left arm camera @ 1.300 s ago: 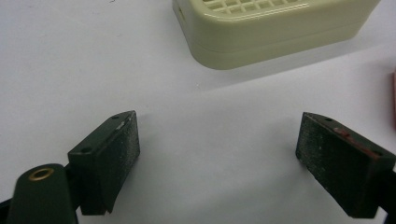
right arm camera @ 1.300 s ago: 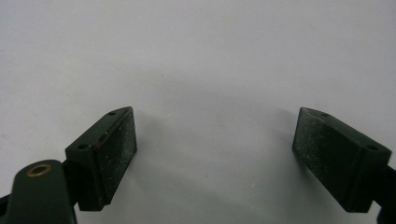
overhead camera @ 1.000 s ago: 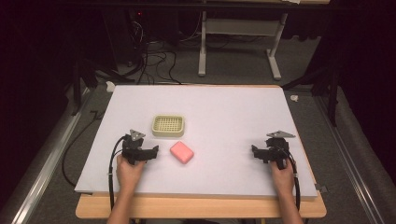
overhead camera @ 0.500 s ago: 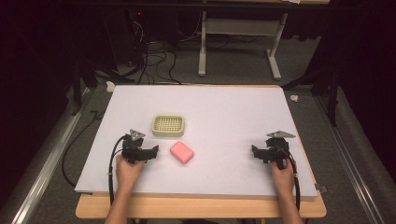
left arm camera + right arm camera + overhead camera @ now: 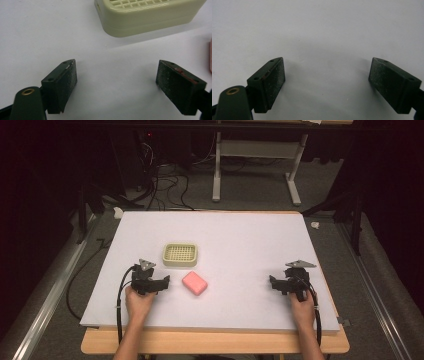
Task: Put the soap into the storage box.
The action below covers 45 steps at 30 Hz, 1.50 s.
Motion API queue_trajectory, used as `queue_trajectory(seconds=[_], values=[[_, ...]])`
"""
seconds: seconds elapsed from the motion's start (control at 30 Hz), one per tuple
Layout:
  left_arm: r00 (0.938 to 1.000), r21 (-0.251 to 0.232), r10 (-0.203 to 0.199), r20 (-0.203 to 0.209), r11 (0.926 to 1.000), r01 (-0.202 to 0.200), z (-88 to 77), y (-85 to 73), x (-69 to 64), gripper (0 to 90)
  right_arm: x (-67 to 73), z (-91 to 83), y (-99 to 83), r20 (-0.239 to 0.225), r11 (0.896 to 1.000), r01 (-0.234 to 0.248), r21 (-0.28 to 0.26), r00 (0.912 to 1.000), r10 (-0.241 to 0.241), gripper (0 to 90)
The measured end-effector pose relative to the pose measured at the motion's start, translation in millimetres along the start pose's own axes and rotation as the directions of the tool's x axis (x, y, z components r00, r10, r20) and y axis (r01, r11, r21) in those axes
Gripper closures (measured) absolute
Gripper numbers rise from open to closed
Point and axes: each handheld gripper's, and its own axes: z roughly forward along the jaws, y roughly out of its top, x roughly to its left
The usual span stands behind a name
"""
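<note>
While both grippers rest wide open and empty, the pink soap (image 5: 194, 283) lies just beside the left gripper (image 5: 161, 283), the cream dish (image 5: 180, 255) just ahead, apparently awaiting pickup.

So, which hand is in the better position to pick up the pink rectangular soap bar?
The left. The left gripper sits open just beside the pink rectangular soap bar, near the cream plastic grid-topped tray. The right gripper, also open, is far across the white table.
</note>
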Motion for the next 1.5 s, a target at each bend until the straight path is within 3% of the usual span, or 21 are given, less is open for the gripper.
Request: queue_trajectory(seconds=[0.3,0.67,1.1,1.5], values=[[0.9994,-0.01,0.014,0.032,0.9999,-0.014,-6.6,0.7,-4.1,16.2,0.0,0.0,0.0,0.0,1.0,0.0,0.0,1.0,0.0,14.4],[0.9948,-0.068,0.061,0.081,0.9961,-0.056,-24.9,3.7,-17.7,18.5,0.1,0.0,0.0,0.0,1.0,0.0,0.0,1.0,0.0,14.4],[0.9827,-0.079,0.11,0.149,0.992,-0.099,-34.5,7.8,-37.3,16.1,0.1,0.0,0.0,0.0,1.0,0.001,0.0,1.0,-0.001,14.4],[0.966,-0.086,0.172,0.193,0.9836,-0.158,-36.0,11.2,-58.2,15.4,0.1,0.0,0.0,0.0,1.0,0.001,0.0,1.0,-0.001,14.4]])
